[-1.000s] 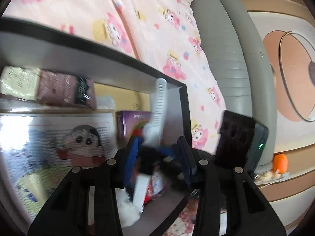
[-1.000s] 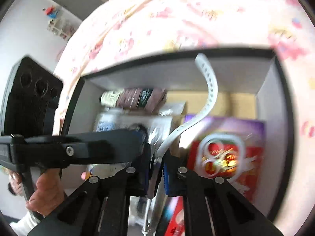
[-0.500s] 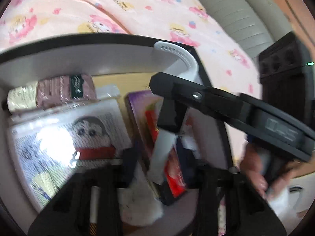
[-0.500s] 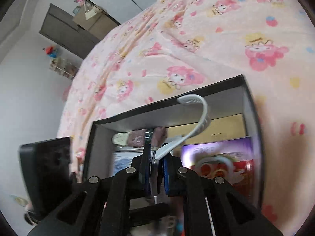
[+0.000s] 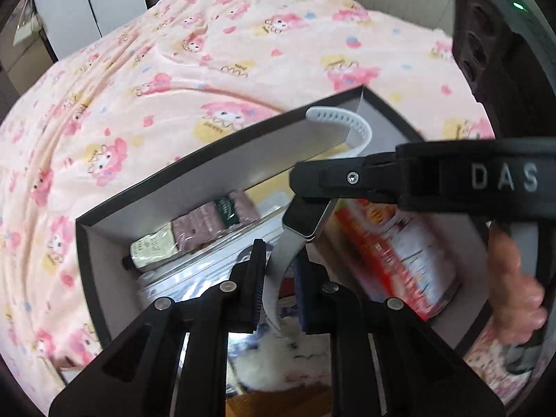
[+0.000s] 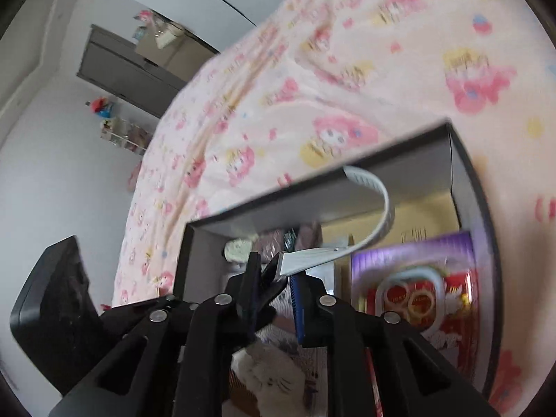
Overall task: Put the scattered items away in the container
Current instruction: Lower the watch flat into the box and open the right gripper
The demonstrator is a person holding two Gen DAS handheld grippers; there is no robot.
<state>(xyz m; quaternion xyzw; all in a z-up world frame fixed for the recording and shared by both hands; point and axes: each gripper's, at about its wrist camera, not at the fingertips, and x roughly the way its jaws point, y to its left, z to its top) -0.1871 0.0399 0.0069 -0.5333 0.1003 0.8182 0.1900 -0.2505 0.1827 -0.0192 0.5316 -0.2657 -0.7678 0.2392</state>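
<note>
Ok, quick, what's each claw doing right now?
Left gripper: just closed, apparently pinching the white watch by its lower strap.
Right gripper: jaws just opening; the watch body sits between them, not clearly clamped.

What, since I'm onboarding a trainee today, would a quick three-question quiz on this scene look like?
1. What colour is the strap of the watch?
2. True or false: the black box is empty.
3. The box stands on: A) a wooden desk; B) a pink cartoon blanket; C) a tiled floor.

Key: 1 white; 2 false, packets and a plush lie inside; 3 B.
</note>
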